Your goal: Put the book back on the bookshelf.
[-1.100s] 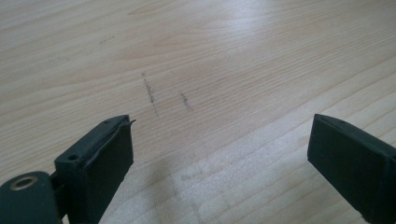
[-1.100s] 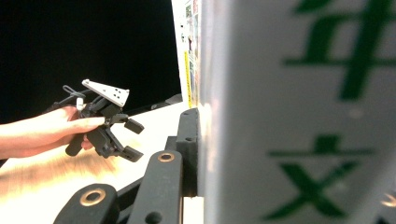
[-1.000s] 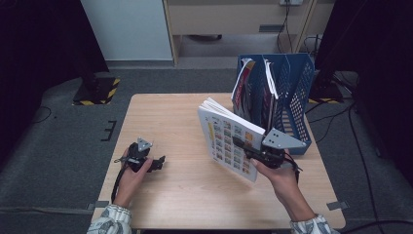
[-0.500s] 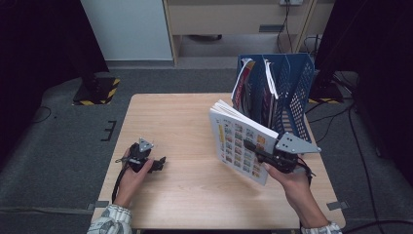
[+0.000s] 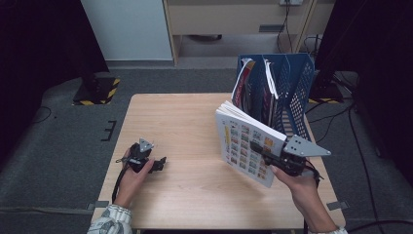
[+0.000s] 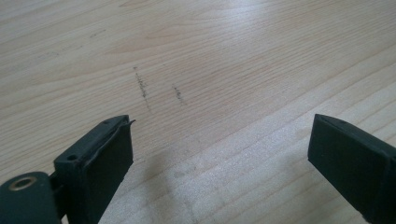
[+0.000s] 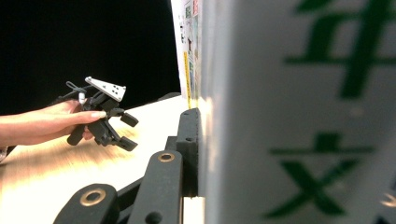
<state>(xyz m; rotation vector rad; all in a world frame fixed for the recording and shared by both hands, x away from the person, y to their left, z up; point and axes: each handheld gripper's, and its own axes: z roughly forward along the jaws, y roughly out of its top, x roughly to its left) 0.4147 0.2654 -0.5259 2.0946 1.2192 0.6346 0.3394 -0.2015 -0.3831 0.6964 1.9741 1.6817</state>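
Grey carpet surrounds a light wooden table [image 5: 195,122], and a pale cabinet stands behind it against the wall.

At the right side of the table, the right gripper [image 5: 265,150] is closed on a thick book [image 5: 246,144]. Its jaws clamp the lower edge of the book, and in the right gripper view one black jaw lies flat against the white cover [image 7: 289,116], which carries large green characters. The book is held up above the table, tilted, with its cover of small coloured pictures facing the person and its pages a little fanned at the top. The grey three-cornered plate of this gripper points to the right edge of the table.

Just behind the book stands a blue mesh file rack [image 5: 297,92] at the far right corner of the table. Some magazines or folders stand upright in its left compartments; the book is near the rack, but I cannot tell if they touch.

Well apart, at the left side, the left gripper [image 5: 158,165] is low over the bare wood. Its jaws stand wide open with nothing between them, as the left gripper view shows.
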